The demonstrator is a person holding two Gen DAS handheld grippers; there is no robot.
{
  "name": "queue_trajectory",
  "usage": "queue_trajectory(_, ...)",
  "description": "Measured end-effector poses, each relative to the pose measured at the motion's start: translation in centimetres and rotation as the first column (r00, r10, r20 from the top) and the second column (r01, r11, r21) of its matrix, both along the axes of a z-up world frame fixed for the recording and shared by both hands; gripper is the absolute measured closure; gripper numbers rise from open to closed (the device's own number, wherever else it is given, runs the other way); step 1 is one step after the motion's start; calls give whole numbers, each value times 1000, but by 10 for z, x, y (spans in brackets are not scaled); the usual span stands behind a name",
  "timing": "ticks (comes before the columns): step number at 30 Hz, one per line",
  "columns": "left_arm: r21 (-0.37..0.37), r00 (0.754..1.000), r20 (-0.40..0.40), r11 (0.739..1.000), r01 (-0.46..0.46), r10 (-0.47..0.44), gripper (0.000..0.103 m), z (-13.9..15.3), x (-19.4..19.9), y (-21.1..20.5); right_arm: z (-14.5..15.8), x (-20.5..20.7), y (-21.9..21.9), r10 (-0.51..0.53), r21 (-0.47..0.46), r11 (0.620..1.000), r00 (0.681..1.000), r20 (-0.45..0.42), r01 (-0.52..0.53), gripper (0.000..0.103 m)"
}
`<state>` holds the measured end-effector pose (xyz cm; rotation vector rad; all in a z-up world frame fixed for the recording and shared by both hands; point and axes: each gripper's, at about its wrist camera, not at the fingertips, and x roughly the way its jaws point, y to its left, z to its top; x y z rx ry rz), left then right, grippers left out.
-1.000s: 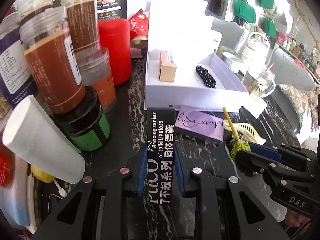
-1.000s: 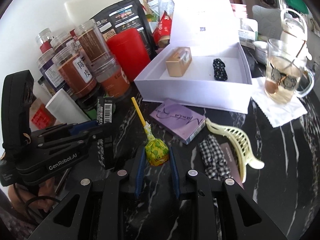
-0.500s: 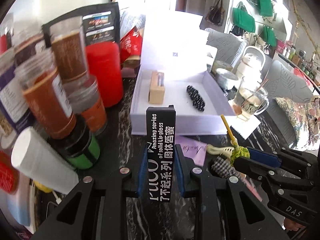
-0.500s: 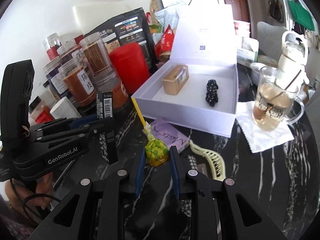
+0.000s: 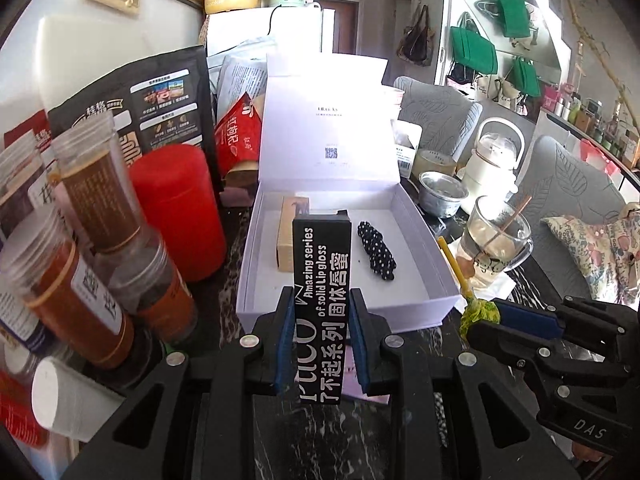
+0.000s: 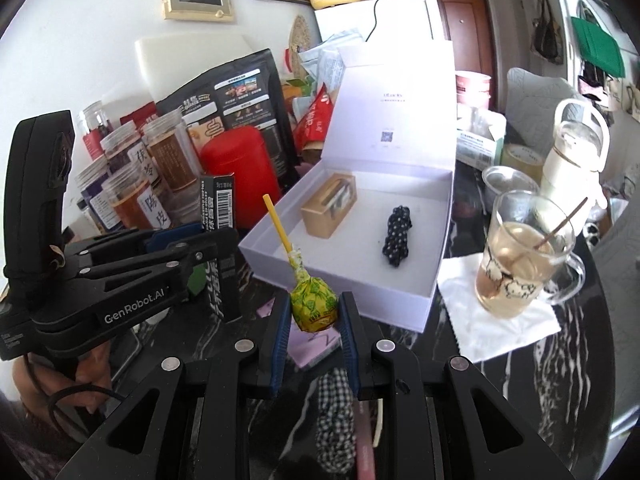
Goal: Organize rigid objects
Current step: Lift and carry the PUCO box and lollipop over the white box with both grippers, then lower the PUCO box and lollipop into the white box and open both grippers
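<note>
L gripper (image 5: 320, 344) fingers pinching black lip gloss box (image 5: 322, 304), R gripper (image 6: 314, 320) fingers pinching lollipop (image 6: 312, 300), both just in front of open white box (image 6: 424, 308) w/ lid up

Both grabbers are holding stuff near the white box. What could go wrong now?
The lollipop is pinched only by its round wrapped head in the right gripper, so it might slip or twist.

The glass mug of drink stands just right of the white box; a wide swing could knock it.

The tall black lip gloss box in the left gripper could land on the tan box inside.
</note>
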<state>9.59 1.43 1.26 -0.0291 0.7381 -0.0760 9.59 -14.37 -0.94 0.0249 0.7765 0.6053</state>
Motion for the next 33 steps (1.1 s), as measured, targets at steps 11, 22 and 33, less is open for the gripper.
queue_trajectory(11,11,999,35,1000,5,-5,78,12,46,-5,9,46,-2,-7,-11,1000,1000,22,7,79)
queue_trajectory(22,25,996,91,1000,-10,8,78,26,90,-7,15,91,1,-28,-34,999,998,47,29,79)
queue_trajectory(33,94,1000,8,995,13,-14,78,-8,148,-1,-2,139,10,-62,-51,997,998,23,64,79)
